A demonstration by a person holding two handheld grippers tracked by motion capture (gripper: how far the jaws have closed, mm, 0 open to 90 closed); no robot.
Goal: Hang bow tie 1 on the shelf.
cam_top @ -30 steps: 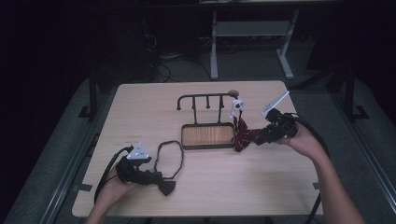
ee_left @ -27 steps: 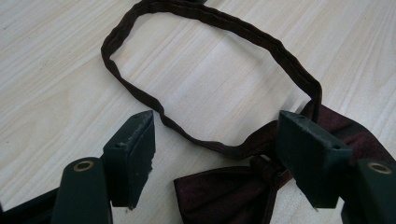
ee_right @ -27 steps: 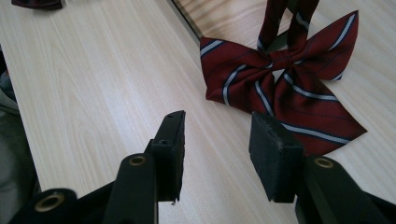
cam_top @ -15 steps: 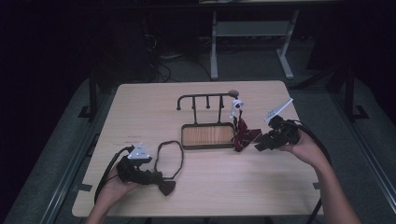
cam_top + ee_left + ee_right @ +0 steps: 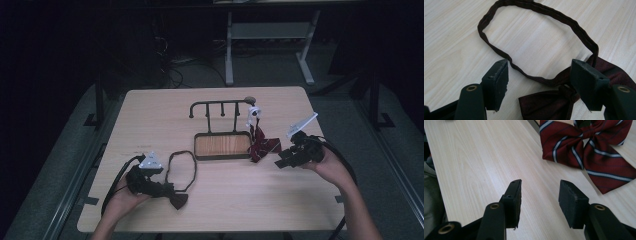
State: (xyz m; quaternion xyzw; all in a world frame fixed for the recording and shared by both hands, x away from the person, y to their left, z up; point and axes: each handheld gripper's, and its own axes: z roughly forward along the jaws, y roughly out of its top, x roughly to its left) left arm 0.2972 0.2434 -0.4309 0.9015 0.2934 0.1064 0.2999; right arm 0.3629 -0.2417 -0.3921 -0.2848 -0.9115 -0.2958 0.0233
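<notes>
Near the front left corner of the pale wooden surface [image 5: 150,107], the left hand-held gripper [image 5: 169,190] stands wide open over the dark brown fabric bow tie with its looped neck strap [image 5: 181,172], jaws straddling the knot, pads pressing nothing. Toward the right edge, the right hand-held gripper [image 5: 281,162] (jaws just opening, nothing between them) sits near the red striped fabric bow tie [image 5: 261,145], which hangs by its white clip from the black metal rack with a wooden tray base [image 5: 222,145]. Judged: 1 tie looks hung; next the left jaws should close on the brown knot.

A dim room holds a wooden table [image 5: 150,115] on grey floor [image 5: 65,150].
</notes>
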